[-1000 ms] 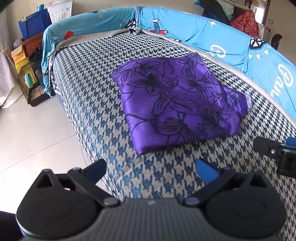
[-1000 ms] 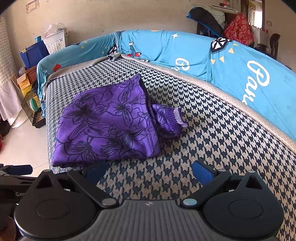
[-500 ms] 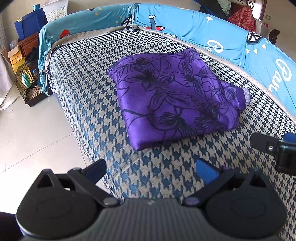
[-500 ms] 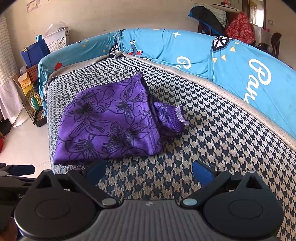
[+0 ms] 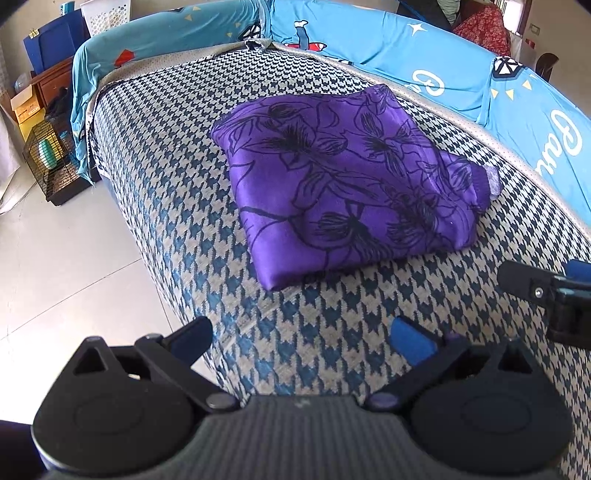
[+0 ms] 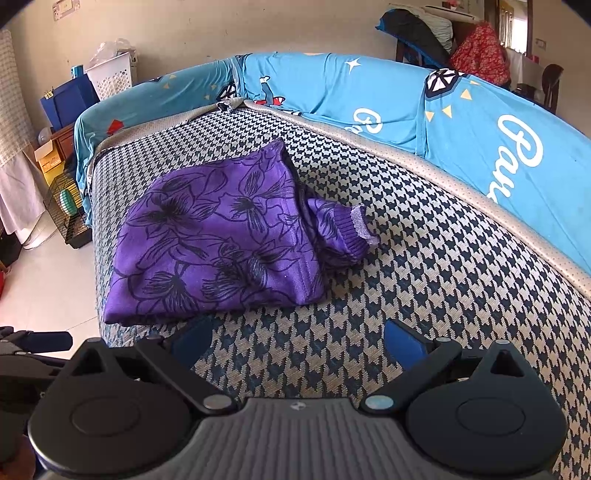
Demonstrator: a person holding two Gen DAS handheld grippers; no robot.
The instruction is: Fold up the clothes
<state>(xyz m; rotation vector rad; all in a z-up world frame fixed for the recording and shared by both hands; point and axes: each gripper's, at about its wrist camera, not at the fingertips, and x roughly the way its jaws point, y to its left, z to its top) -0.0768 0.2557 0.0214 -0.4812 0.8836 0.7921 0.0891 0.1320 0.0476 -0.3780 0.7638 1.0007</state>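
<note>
Purple garment [image 5: 347, 181] with black floral print lies folded, cuff [image 6: 364, 225] protruding.

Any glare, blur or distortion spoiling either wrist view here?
Left wrist: sharp, fisheye bends the sofa back; sheen on the purple floral garment. Right wrist: also sharp, same bowing, bright window top right, cuff clear.

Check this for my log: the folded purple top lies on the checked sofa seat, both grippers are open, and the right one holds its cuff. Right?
Not quite. The right gripper holds nothing; the right wrist view shows the cuff lying loose beside the purple top on the sofa seat. The left gripper is open too.
</note>
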